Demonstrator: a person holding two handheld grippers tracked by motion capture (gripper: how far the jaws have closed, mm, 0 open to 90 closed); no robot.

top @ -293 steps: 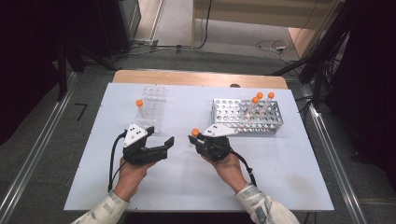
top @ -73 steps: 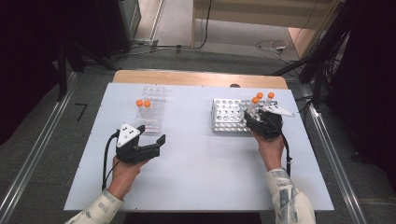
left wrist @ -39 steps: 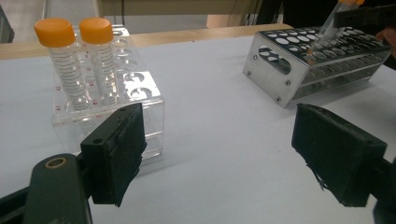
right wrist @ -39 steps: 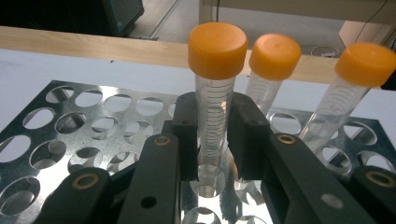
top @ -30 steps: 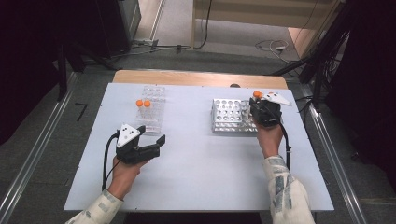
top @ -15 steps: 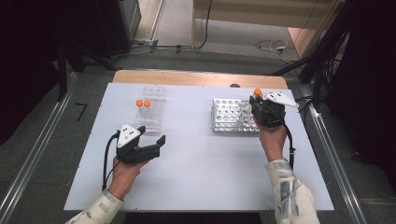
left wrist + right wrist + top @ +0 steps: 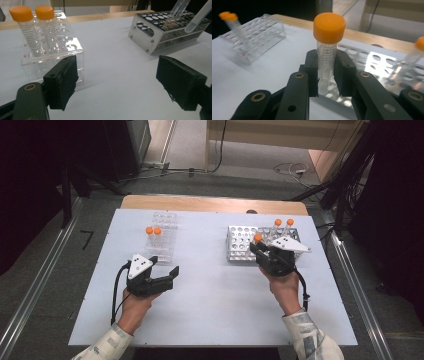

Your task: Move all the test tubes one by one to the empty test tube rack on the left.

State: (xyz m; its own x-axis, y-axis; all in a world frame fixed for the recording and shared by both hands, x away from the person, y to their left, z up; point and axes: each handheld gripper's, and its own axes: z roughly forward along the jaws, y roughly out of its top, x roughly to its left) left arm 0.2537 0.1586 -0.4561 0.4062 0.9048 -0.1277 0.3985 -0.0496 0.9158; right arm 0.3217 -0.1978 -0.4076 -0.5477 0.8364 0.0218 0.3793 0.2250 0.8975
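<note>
Tube (image 7: pixel 326 62) between right tongs (image 7: pixel 327 75)

five tubes (image 7: pixel 257 239), two racks (image 7: pixel 165 237), two grippers (image 7: pixel 165 279)

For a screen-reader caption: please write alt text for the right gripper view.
Two black jaws clamp a clear graduated plastic tube with an orange screw cap upright above a perforated metal rack. A clear acrylic rack stands far left on the white table.

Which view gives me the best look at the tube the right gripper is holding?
The right gripper view: the tube stands upright between the right gripper pads, orange cap and graduation marks sharp. The high view shows little beyond its orange cap above the metal rack. The left gripper view catches just its clear lower end, far off.
</note>
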